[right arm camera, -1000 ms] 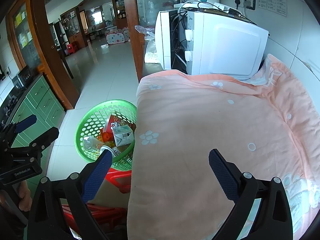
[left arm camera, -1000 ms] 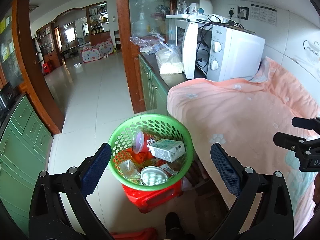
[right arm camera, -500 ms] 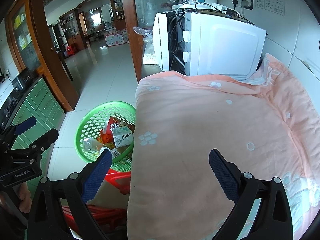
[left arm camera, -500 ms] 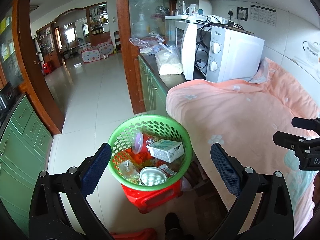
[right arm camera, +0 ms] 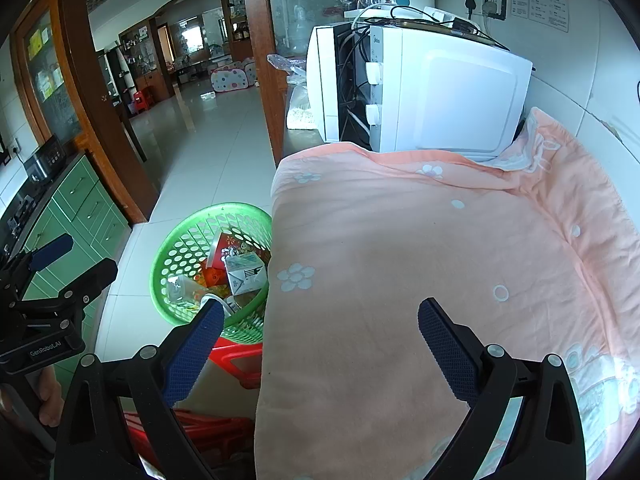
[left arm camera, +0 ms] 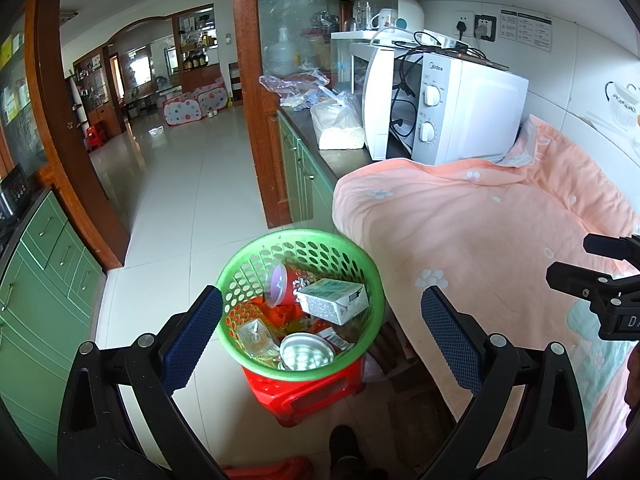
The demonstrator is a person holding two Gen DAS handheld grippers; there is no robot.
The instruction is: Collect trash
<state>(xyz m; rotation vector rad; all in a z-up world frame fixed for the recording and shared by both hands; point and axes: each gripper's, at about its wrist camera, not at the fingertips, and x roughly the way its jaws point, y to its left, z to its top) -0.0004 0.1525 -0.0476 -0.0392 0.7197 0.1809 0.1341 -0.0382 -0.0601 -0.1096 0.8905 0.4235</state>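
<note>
A green perforated basket sits on a red stool beside the counter; it also shows in the right wrist view. It holds trash: a white carton, a red cup with a clear lid, a round metal lid and a clear wrapper. My left gripper is open and empty, above the basket. My right gripper is open and empty, over the pink blanket.
A white microwave stands at the back of the counter, its door ajar, with plastic bags beside it. Green cabinets line the left. A wooden pillar stands by the counter end. Tiled floor stretches beyond.
Both views have shifted slightly; the basket sits a little lower and further left in the frames. Both grippers stay open and empty.
</note>
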